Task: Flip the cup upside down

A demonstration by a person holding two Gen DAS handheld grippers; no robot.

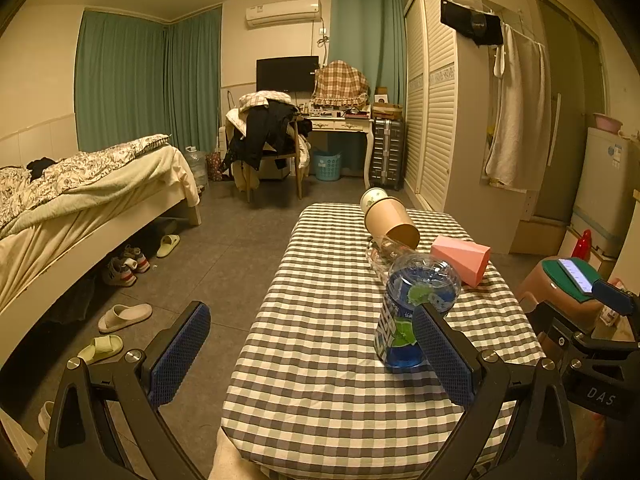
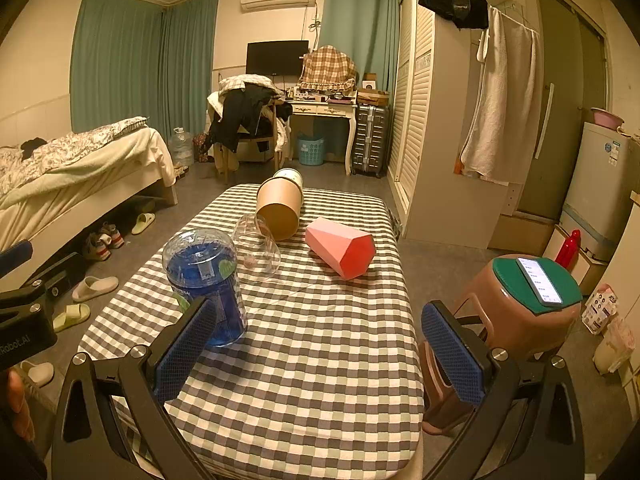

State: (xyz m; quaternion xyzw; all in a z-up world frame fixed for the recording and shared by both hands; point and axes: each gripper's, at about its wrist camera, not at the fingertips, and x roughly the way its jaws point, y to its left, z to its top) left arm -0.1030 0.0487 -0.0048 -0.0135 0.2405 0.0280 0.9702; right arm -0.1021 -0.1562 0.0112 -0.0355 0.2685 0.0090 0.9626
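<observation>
On the checked tablecloth a blue plastic cup stands upside down, base up. Behind it a clear glass cup, a brown paper cup and a pink faceted cup lie on their sides. My left gripper is open, its right finger just in front of the blue cup. My right gripper is open over the near cloth, its left finger beside the blue cup. Neither holds anything.
A brown stool with a green pad and a phone stands right of the table. A bed lies to the left, with slippers on the floor. Wardrobe and fridge stand at the right.
</observation>
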